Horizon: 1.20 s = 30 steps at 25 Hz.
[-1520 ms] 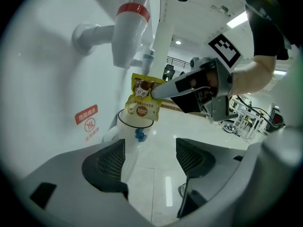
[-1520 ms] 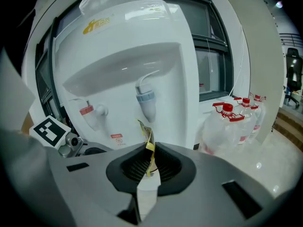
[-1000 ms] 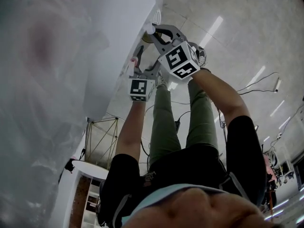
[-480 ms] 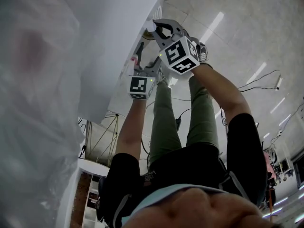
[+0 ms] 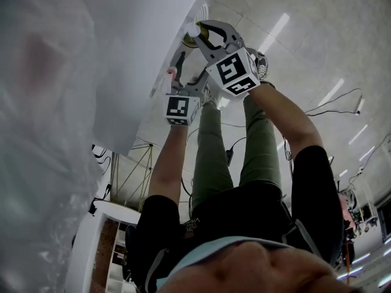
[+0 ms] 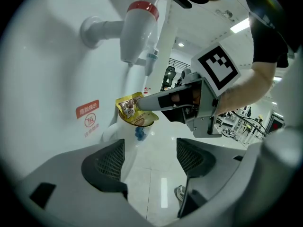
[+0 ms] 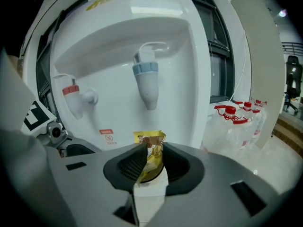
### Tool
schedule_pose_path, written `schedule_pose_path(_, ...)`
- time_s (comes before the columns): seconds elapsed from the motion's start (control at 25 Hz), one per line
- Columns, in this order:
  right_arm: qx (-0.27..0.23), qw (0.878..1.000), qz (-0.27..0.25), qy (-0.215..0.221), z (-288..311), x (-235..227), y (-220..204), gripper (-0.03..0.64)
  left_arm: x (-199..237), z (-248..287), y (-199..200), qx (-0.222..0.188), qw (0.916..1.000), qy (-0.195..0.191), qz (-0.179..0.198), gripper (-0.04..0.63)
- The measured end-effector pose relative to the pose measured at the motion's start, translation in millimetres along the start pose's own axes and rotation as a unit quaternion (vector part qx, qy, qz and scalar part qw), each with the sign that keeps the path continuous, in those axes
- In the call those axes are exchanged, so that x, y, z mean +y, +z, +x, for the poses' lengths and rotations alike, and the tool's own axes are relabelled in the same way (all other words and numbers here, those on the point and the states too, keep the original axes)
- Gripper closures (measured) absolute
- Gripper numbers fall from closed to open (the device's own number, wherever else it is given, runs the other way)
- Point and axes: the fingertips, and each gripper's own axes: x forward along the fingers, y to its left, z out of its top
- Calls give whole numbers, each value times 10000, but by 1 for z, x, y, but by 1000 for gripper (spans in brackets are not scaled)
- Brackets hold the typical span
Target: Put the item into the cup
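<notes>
A yellow sachet [image 7: 150, 145] stands with its lower end in the mouth of a white paper cup [image 7: 151, 187], which sits in the recess of a white water dispenser [image 7: 175, 56]. My right gripper [image 7: 151, 162] is shut on the sachet's upper part. In the left gripper view the right gripper's fingers [image 6: 156, 101] pinch the sachet [image 6: 131, 110] above the cup [image 6: 118, 131]. My left gripper [image 6: 149, 162] is open and holds nothing, a short way back from the cup. The head view shows the right gripper [image 5: 200, 34] at the dispenser, with the left gripper [image 5: 176, 75] just beside it.
A red tap [image 6: 138, 28] and a blue tap [image 7: 147, 82] hang over the cup. A red warning label [image 6: 88, 115] is on the back wall. Water bottles with red caps [image 7: 236, 122] stand right of the dispenser. A clear plastic sheet [image 5: 36, 139] fills the head view's left.
In the head view both grippers have edged a little further towards the dispenser; the right one still holds the sachet.
</notes>
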Motion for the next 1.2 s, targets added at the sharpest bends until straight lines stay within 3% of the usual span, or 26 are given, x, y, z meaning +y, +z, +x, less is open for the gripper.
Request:
schedule_pose_path(0.12,-108,9997,218,-64,-7,-3,-4,505,-4,-1,-4,-15,10000,-13,30,252)
schedule_pose_path(0.64,-486,9934,911,-507,-66,-20,1,502,-28,-20,14,-90,9997,-125,169,249)
schedule_pose_path(0.92,-722,9850,1265,-923,-115,-19,12,506,-55,-42,39,-228,9988,-337,279,250)
schedule_pose_path(1.2,-865,9738,1604,-1359,-174,-11,23,554,-89,-67,62,-224,9965,-651,466,251)
